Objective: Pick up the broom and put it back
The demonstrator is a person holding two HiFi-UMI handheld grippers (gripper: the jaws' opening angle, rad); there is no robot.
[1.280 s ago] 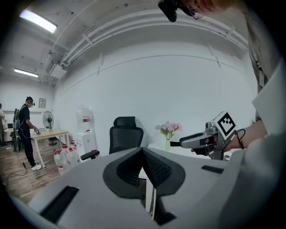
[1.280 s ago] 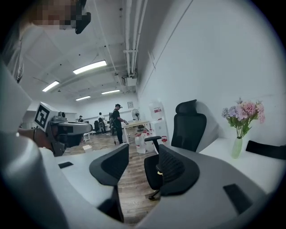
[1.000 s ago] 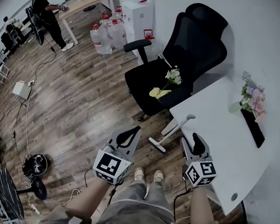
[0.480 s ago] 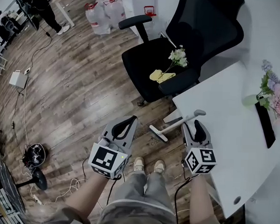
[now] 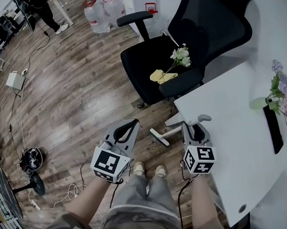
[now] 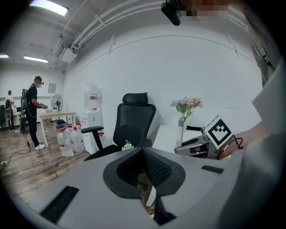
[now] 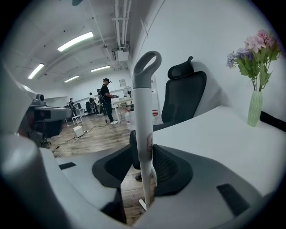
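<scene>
The broom (image 5: 173, 131) leans against the white desk's corner, its head (image 5: 159, 137) on the wood floor and its grey loop end (image 5: 204, 118) at the desk edge. My right gripper (image 5: 195, 126) is at the upper handle. In the right gripper view the white handle (image 7: 142, 103) stands upright between the jaws, which have just been closing, and both pads (image 7: 163, 163) press on it. My left gripper (image 5: 132, 121) hangs left of the broom, shut and empty; its pads meet at the tip (image 6: 143, 152). It also sees the right gripper (image 6: 201, 145).
A black office chair (image 5: 154, 65) with a flower sprig (image 5: 181, 54) on its seat stands just beyond the broom. The white desk (image 5: 228, 119) to the right carries a vase of flowers (image 5: 280, 93). Water bottles (image 5: 97, 14), floor cables and a fan (image 5: 31, 159) lie left. My feet (image 5: 148, 170) are below.
Both grippers have sunk. The right one came down onto the top of the broom handle and its jaws narrowed onto it. The left one stayed shut.
</scene>
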